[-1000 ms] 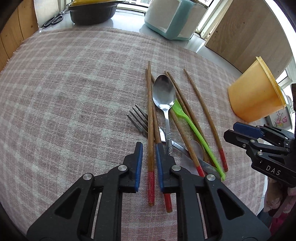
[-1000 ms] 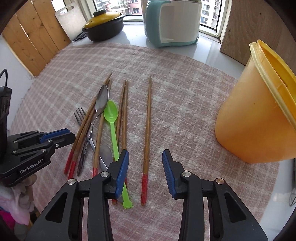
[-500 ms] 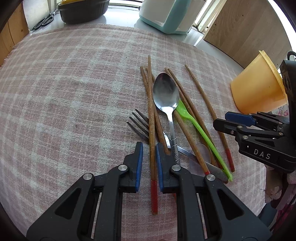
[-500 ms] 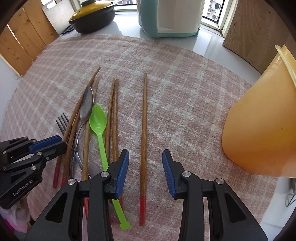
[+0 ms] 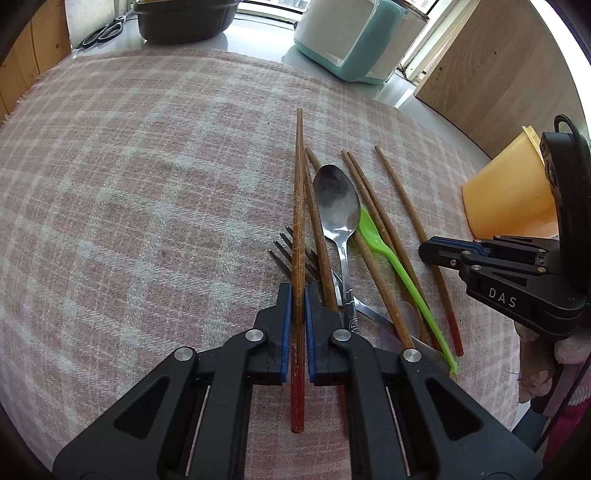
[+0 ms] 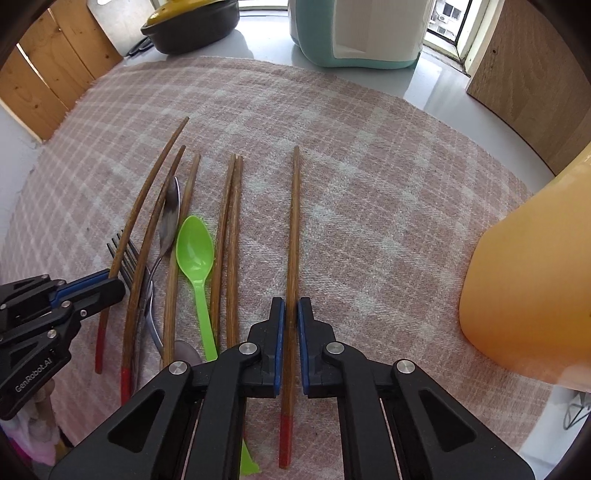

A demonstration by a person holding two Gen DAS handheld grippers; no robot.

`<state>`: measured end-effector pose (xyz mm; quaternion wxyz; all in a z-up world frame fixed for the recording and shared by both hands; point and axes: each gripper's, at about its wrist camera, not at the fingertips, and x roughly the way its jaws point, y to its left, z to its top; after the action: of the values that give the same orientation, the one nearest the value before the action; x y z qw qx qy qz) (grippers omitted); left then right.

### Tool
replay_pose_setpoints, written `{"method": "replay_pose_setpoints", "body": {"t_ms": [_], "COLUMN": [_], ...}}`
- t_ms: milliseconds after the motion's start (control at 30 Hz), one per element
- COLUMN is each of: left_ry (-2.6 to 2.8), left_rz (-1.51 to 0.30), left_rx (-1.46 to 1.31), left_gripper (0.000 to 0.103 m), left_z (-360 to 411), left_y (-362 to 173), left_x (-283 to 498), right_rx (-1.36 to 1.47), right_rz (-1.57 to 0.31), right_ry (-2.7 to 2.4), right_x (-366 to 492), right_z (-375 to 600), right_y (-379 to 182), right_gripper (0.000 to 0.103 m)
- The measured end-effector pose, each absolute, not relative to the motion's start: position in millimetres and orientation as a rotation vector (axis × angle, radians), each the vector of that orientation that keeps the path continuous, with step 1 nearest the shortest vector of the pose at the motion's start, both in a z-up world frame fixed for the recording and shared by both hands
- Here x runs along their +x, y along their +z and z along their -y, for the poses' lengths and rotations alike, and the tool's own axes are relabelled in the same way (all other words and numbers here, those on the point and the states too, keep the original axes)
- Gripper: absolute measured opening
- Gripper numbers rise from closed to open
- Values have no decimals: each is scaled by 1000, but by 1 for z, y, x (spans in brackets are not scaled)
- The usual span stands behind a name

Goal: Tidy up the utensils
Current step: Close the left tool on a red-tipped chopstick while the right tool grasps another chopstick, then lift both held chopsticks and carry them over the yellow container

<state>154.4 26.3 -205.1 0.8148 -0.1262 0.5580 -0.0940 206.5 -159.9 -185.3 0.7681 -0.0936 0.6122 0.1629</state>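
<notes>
The left wrist view alone shows the left gripper [image 5: 297,299] from behind, its 2 blue-padded fingers [image 5: 285,325] pinching a red-tipped chopstick [image 5: 297,206] that runs straight ahead between them. This leftmost chopstick crosses the tines of a steel fork [image 5: 291,254], and its far end seems to sit slightly above the checked pink cloth [image 5: 147,184], though the fisheye makes that hard to judge. Just to its right lie a steel spoon [image 5: 338,206], a green plastic spoon [image 5: 391,258] and more chopsticks in a loose fan. In this view the right gripper [image 5: 430,247] comes in from the right edge, low over the cloth, with the orange container [image 5: 506,206] partly hidden behind it.

The right wrist view gives what that one hides: the right gripper [image 6: 290,306] has its fingers [image 6: 277,332] closed against another chopstick [image 6: 294,229], the rightmost 1, which lies apart from the rest with bare cloth on both sides. The red end of it sticks out back under the gripper body. The orange container [image 6: 532,280] fills the right edge here, near and standing on the cloth [image 6: 369,184]. The left gripper [image 6: 114,286] appears at the left edge, pointing inward over the fork [image 6: 125,254], with the green plastic spoon [image 6: 195,258] between the 2 grippers.

Both grippers are tilted forward and down toward the cloth, roughly parallel, side by side. A dark pot [image 6: 192,26] and a teal appliance [image 6: 354,33] stand beyond the cloth.
</notes>
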Motion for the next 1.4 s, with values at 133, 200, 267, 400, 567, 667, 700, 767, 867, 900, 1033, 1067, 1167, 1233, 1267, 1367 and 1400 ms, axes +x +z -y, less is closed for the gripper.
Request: {"method": "replay_pose_setpoints", "body": {"t_ms": [133, 200, 267, 400, 567, 667, 700, 767, 867, 900, 1033, 1067, 1167, 1233, 1267, 1367, 1400], "left_ry": [-183, -174, -166, -154, -160, -171, -176, -189, -210, -220, -258, -268, -296, -315, -322, -347, -353], "left_rz": [-1173, -1165, -1156, -1132, -1092, -1067, -1057, -1037, -1005, -997, -960, -952, -933, -923, -918, -906, -903], "left_rx": [-277, -285, -302, -321, -337, -344, -343, -342, -331, -330, -319, -318, -312, -314, -315, -325, -326], "left_gripper": [5, 5, 5, 5, 5, 5, 5, 5, 5, 5, 5, 5, 5, 5, 5, 5, 5], "left_z": [-31, -35, -37, -35, -24, -13, -8, 1, 16, 21, 41, 46, 63, 74, 79, 95, 99], "left_y": [-199, -195, -190, -178, -157, -143, -137, -127, -110, -105, -85, -80, -70, -65, -62, -56, -54], "left_x": [145, 137, 133, 124, 113, 111, 112, 111, 111, 112, 118, 120, 127, 133, 136, 146, 149], "right_rx": [-159, -151, -145, -133, -101, -87, -83, -75, -68, -67, -51, -48, -47, -46, -44, -36, -33], "right_rz": [-1326, -1319, -1311, -1293, -1261, -1235, -1224, -1203, -1168, -1156, -1114, -1105, -1074, -1056, -1049, -1029, -1021], "right_ry": [374, 379, 393, 417, 445, 464, 470, 479, 493, 497, 500, 502, 497, 487, 481, 458, 449], "right_x": [206, 200, 197, 185, 178, 172, 171, 167, 163, 162, 161, 161, 162, 164, 166, 172, 174], "right_z": [166, 169, 171, 179, 194, 203, 207, 215, 228, 232, 251, 255, 268, 278, 282, 297, 302], "right_y": [-181, -178, -173, -160, -141, -125, -120, -108, -89, -82, -58, -53, -40, -32, -29, -19, -16], "right_gripper": [5, 5, 5, 5, 5, 5, 5, 5, 5, 5, 5, 5, 5, 5, 5, 5, 5]}}
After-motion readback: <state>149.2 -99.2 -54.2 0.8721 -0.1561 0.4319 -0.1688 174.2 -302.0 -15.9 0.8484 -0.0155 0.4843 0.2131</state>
